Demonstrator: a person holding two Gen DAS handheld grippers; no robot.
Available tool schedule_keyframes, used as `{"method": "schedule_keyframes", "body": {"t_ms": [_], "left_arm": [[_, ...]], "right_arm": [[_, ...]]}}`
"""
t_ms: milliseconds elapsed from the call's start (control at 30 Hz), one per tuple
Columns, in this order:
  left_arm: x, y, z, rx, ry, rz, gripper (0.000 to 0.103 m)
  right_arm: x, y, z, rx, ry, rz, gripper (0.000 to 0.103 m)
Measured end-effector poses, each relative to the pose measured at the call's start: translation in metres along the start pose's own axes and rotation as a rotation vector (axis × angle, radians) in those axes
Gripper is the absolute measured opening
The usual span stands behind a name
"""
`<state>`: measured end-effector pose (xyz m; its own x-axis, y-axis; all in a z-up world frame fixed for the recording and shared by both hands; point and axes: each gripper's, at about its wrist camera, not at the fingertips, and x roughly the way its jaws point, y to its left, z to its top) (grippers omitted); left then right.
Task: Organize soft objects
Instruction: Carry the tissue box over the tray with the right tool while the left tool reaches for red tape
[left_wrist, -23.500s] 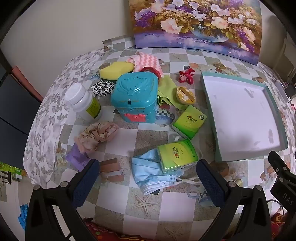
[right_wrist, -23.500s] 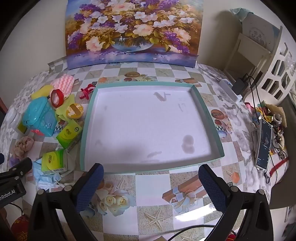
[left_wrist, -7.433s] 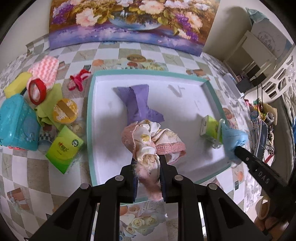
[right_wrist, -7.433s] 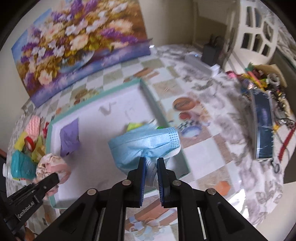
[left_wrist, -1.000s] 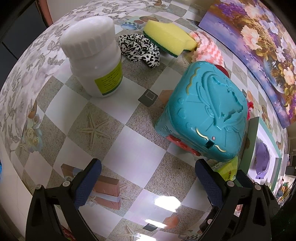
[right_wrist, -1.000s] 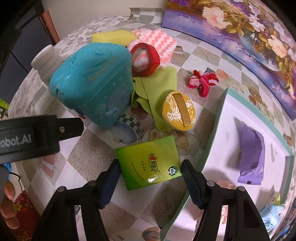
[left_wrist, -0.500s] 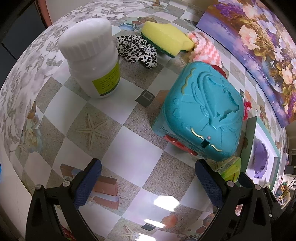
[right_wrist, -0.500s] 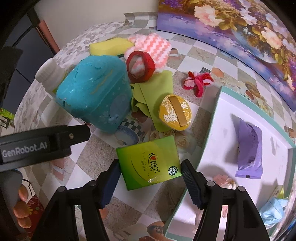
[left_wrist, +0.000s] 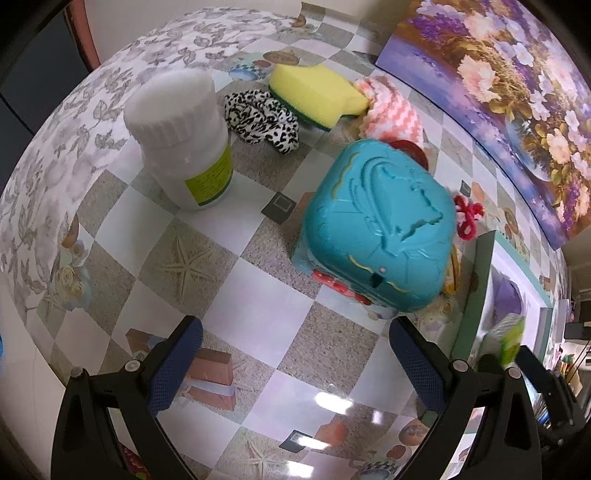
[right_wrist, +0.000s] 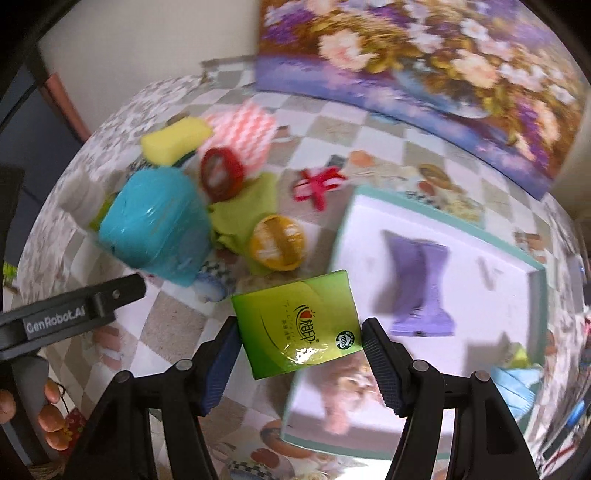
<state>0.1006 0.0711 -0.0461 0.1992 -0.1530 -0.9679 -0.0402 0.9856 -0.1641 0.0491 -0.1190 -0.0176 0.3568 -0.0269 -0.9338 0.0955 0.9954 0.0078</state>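
My right gripper is shut on a green tissue pack and holds it in the air by the left edge of the teal-rimmed tray. In the tray lie a purple cloth, a pink floral scrunchie, a blue mask and another green pack. My left gripper is open and empty, low over the table before a teal box. A leopard scrunchie, yellow sponge and pink cloth lie behind it.
A white pill bottle stands at the left. A red tape roll, green cloth, round yellow tin and red hair tie lie between the teal box and tray. A flower painting leans at the back.
My right gripper has closed on the green tissue pack and lifted it off the table toward the tray. My left gripper has barely moved.
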Motion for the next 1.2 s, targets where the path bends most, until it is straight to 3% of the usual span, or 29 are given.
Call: {"method": "schedule_keyframes", "body": {"t_ms": [433,667,933,1200], "left_arm": [[-0.028,-0.024,-0.01,0.089,-0.046,-0.047,0.101],[-0.055,-0.05,-0.009,0.169,-0.108,-0.087,0.101],[-0.062,-0.088,0.025,0.191,-0.134,-0.078,0.101],[-0.031,-0.112,0.054,0.223,-0.095,-0.051,0.101]], "right_arm": [[-0.042,-0.049,-0.001,0.146,-0.079,-0.043,0.069],[-0.054,-0.077,-0.003,0.198,-0.102,-0.072,0.069],[-0.052,-0.104,0.004,0.256,-0.099,-0.072,0.069],[-0.043,-0.124,0.023,0.273,-0.102,-0.11,0.069]]}}
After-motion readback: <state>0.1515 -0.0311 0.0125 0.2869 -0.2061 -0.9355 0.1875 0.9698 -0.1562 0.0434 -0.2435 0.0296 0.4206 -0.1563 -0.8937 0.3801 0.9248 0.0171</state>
